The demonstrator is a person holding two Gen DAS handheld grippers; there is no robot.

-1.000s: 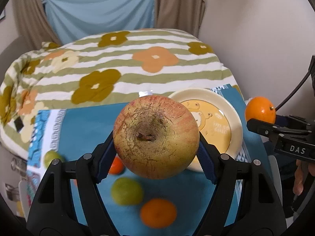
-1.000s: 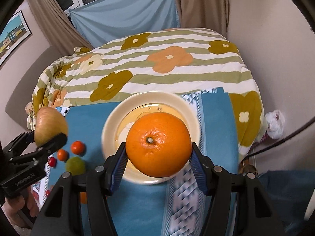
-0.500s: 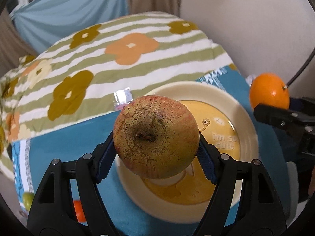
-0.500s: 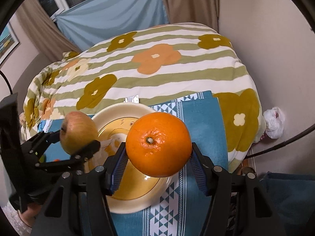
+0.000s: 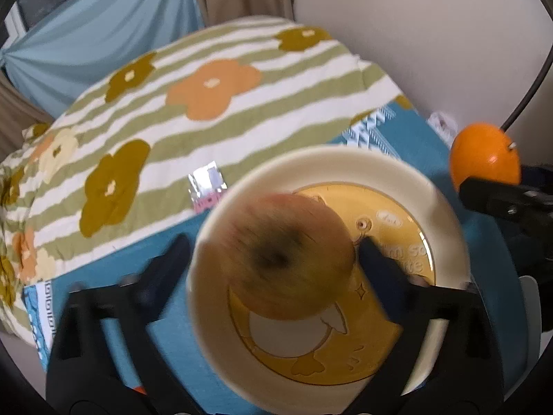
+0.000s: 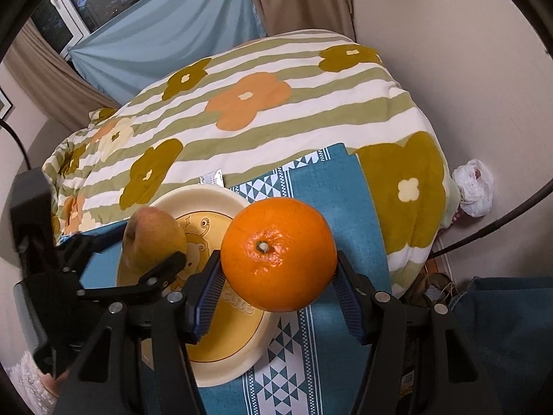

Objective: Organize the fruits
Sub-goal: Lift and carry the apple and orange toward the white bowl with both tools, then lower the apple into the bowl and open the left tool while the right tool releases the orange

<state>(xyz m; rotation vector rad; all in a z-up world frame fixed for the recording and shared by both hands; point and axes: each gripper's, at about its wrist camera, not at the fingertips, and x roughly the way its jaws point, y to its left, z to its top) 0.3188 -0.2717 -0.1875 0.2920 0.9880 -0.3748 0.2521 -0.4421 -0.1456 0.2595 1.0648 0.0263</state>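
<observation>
Evidently the step in hand was the release of the apple (image 5: pixel 273 259) onto the cream plate (image 5: pixel 446 207): the left claw (image 5: pixel 273 259) was opening, its blue pads (image 5: pixel 375 259) standing clear of the fruit on both sides, and the apple, blurred, sat low over the plate's yellow middle between them. Whether it already rested on the plate could not be told. The right claw (image 6: pixel 278 288) was clamped on the orange (image 6: pixel 278 254), held above the plate's near-right edge and the blue patterned cloth (image 6: pixel 321 186) on the bed.

The next move probably called for drawing the left claw up and away without nudging the apple, which may roll, then lowering the orange beside it.

A second before, the left claw gripped the apple well short of the plate, with small fruits on the cloth beneath; now the plate filled that view. The orange's grip looked unchanged.
</observation>
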